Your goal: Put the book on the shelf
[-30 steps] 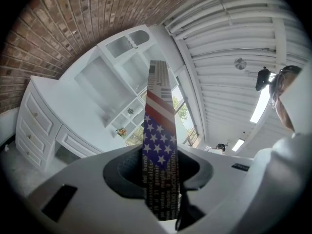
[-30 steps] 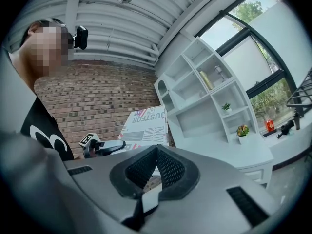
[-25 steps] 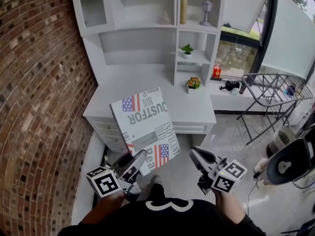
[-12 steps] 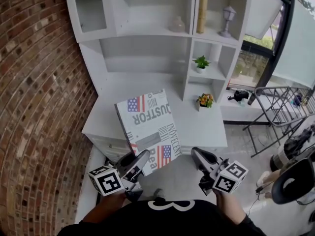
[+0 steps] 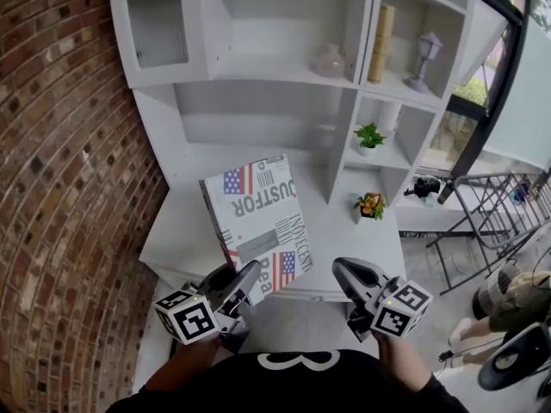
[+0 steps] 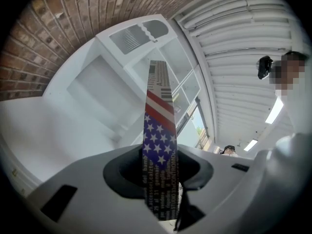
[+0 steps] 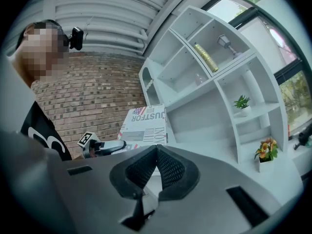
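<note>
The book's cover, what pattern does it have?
The book shows white newsprint lettering with stars-and-stripes flag patches, clearest in the head view.

We see bright, even daylight coming from the dark-framed glass window (image 7: 285,52) right of the right gripper (image 5: 343,274), so the white wooden shelf unit (image 5: 258,67) ahead of both grippers carries only soft shadows in its compartments. In the gripper views the wide lens bends the red brick wall (image 6: 53,28) beyond the left gripper (image 5: 248,275) and blackens the corners. The flag-printed paper book (image 6: 160,130) in its jaws is sharp, the grey body nearest the lens is soft, and a long white ceiling strip light (image 6: 274,110) glares.
</note>
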